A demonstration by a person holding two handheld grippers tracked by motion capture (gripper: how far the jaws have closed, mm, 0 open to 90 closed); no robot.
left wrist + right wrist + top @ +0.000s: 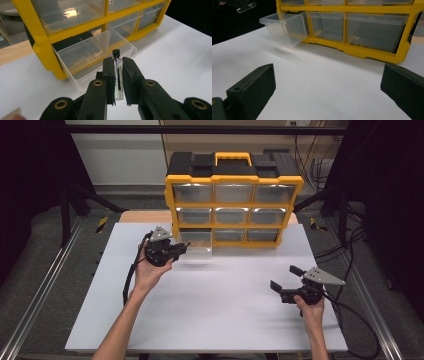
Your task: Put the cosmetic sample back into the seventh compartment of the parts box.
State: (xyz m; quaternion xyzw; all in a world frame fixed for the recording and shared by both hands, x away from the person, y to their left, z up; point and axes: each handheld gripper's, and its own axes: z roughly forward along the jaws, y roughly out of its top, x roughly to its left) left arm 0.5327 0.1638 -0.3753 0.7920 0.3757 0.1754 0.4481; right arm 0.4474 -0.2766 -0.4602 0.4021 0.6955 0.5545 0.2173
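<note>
Jaws of left gripper (pixel 118 75) clamp glass vial (pixel 117 75) upright for open drawer (pixel 95 53) at 12 o'clock; right gripper (pixel 288 282) jaws wide, empty, parked on counter (pixel 215 310).

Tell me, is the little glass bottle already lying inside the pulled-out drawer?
No, the left hand-held gripper holds the bottle.

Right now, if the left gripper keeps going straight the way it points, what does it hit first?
Probably the pulled-out clear drawer at the bottom left of the yellow organizer. The left gripper, shut on a small glass vial, points at its open top; depth is unclear, so the vial might pass over the front rim.
</note>
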